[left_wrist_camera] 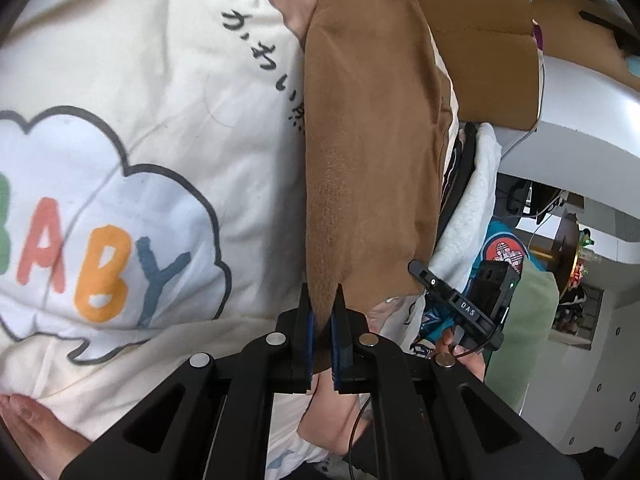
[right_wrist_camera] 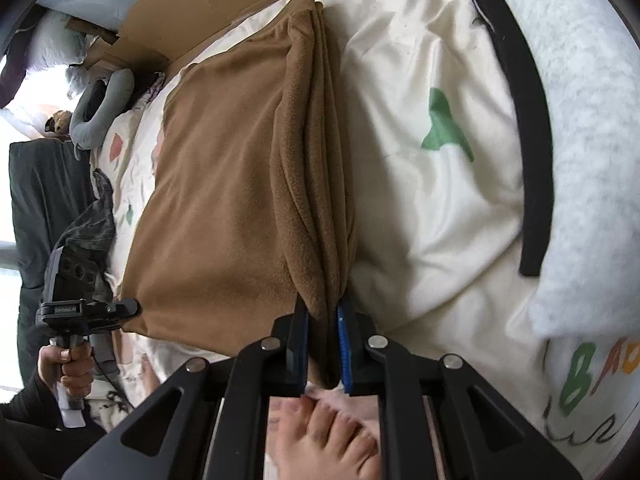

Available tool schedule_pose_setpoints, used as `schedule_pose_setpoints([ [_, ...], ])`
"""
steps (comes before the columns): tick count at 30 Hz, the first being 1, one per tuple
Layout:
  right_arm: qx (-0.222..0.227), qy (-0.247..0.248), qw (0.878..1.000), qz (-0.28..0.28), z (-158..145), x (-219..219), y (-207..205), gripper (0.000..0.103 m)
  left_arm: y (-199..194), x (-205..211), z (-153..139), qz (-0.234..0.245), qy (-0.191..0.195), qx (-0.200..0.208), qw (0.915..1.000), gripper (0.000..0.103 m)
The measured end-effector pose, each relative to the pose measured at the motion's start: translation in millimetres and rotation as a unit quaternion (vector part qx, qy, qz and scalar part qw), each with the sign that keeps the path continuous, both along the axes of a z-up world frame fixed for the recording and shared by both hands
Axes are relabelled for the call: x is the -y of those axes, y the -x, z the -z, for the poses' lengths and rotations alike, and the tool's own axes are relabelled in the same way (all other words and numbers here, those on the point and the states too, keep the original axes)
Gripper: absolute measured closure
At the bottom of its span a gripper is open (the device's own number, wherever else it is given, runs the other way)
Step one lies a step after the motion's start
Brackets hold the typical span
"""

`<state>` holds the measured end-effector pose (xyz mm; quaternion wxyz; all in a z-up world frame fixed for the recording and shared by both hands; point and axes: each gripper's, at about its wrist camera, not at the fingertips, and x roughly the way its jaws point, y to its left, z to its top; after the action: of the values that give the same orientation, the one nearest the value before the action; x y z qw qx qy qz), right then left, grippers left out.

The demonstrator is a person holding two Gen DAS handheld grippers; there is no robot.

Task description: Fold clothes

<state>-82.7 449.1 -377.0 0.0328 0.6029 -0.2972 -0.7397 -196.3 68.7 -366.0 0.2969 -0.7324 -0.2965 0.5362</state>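
Note:
A brown fleece garment (right_wrist_camera: 224,184) lies folded on a cream quilt (right_wrist_camera: 432,208) printed with "BABY" in a cloud. In the left wrist view my left gripper (left_wrist_camera: 323,300) is shut on a near corner of the brown fleece garment (left_wrist_camera: 368,152), which stretches away from it. In the right wrist view my right gripper (right_wrist_camera: 322,312) is shut on the stacked folded edges at the other near corner. The other gripper (left_wrist_camera: 464,308) shows at the right of the left wrist view, and the left one (right_wrist_camera: 80,304) at the left of the right wrist view, held by a hand.
A grey garment with black trim (right_wrist_camera: 576,152) lies on the quilt's right side. Flattened cardboard (left_wrist_camera: 480,40) lies beyond the fleece. A grey neck pillow (right_wrist_camera: 100,108) and dark clothes (right_wrist_camera: 44,208) lie at the far left. A bare foot (right_wrist_camera: 324,436) rests just below my right gripper.

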Motion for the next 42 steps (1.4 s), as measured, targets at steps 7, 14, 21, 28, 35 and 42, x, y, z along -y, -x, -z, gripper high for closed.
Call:
schedule_pose_setpoints([
  [7, 0.004, 0.02, 1.0, -0.014, -10, 8, -16, 0.093, -3, 16, -8, -0.01, 0.0, 0.012, 0.9999, 0.098],
  [14, 0.011, 0.018, 0.999, -0.036, -21, 21, -18, 0.093, -18, 25, -8, -0.005, 0.01, 0.029, 0.9995, 0.098],
  [21, 0.023, 0.025, 0.998, -0.049, -24, 28, -26, 0.093, -30, 24, -9, 0.009, 0.022, 0.038, 0.999, 0.098],
  [28, 0.054, 0.008, 0.997, -0.051, -15, 29, -28, 0.087, -29, 18, 8, 0.029, 0.055, 0.051, 0.9968, 0.094],
  [35, 0.048, -0.012, 0.998, -0.037, -22, 22, -28, 0.073, -23, 20, 5, 0.053, 0.104, 0.032, 0.9926, 0.087],
  [42, 0.023, -0.019, 0.999, -0.019, -34, 15, -19, 0.067, -9, 17, -9, 0.057, 0.111, -0.012, 0.9922, 0.057],
])
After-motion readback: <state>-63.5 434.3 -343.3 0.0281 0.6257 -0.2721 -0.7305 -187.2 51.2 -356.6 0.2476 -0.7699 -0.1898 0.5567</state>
